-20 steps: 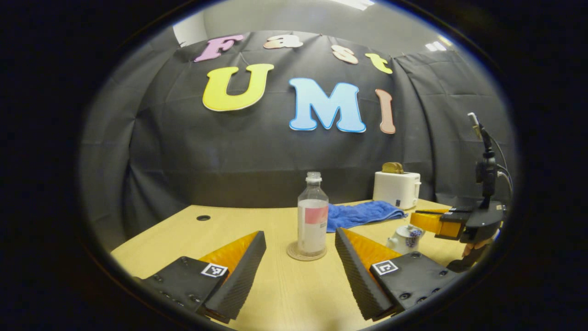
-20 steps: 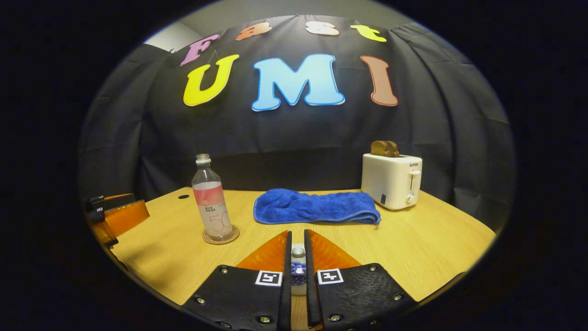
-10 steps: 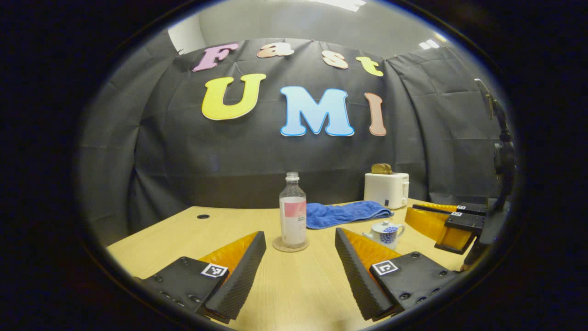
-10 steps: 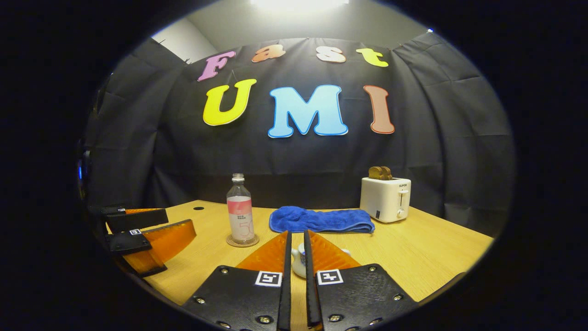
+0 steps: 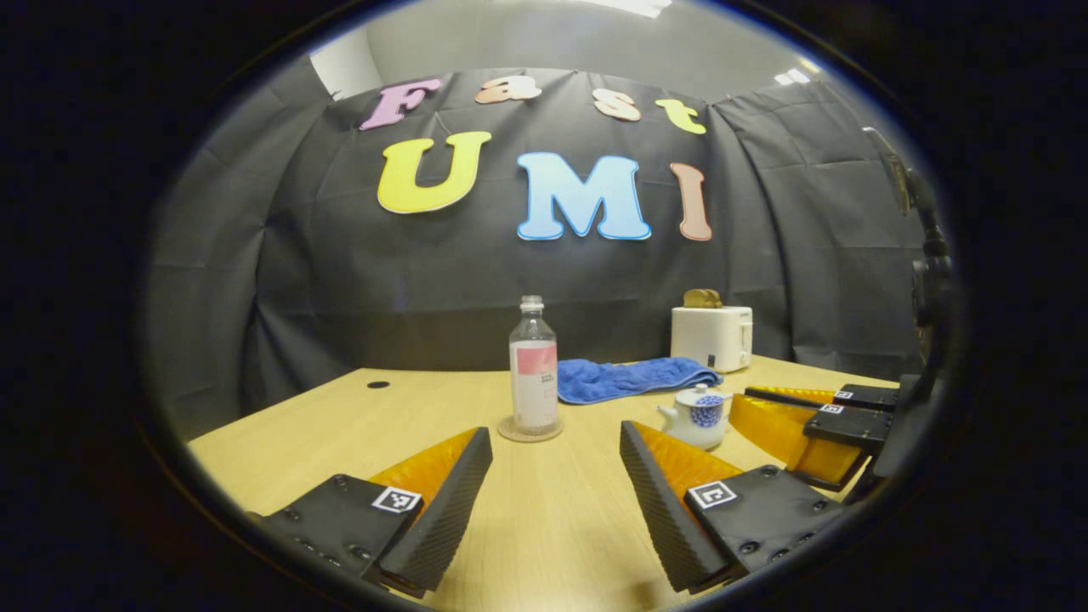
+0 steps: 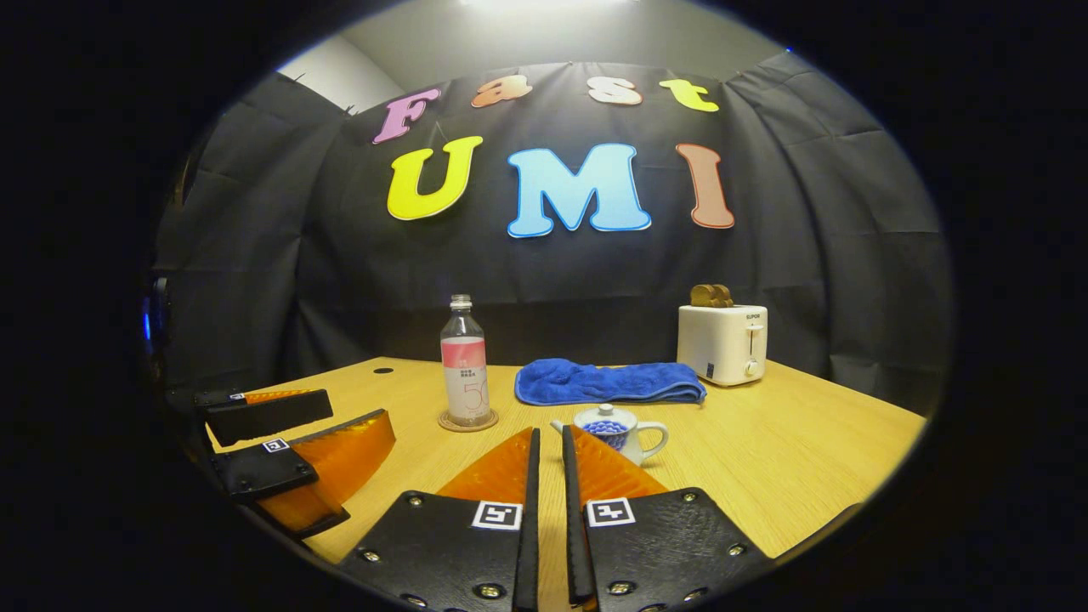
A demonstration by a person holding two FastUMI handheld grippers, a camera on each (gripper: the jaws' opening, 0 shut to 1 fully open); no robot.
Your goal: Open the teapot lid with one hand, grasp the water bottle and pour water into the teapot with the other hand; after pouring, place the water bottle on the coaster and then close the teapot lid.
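The bottle stands upright on its coaster, and serves as landmark. It is clear plastic, uncapped and seemingly nearly empty, so I judge it light, a little springy under pressure and easy to tip; the place to take hold is the labelled middle of its body, squeezed gently. To the bottle's right, near it but apart, sits the teapot, lid on. It looks like glazed ceramic, so hard, slick and breakable; the lid's small knob is the grip, pinched squarely and lifted straight up. Behind and right of the bottle lie a blue towel and, farther right, a toaster. The left gripper hovers low over the table in front of the bottle, level, its fingers wide apart and empty. The right gripper sits just in front of the teapot, level too, fingers drawn nearly together with a slim gap, holding nothing.
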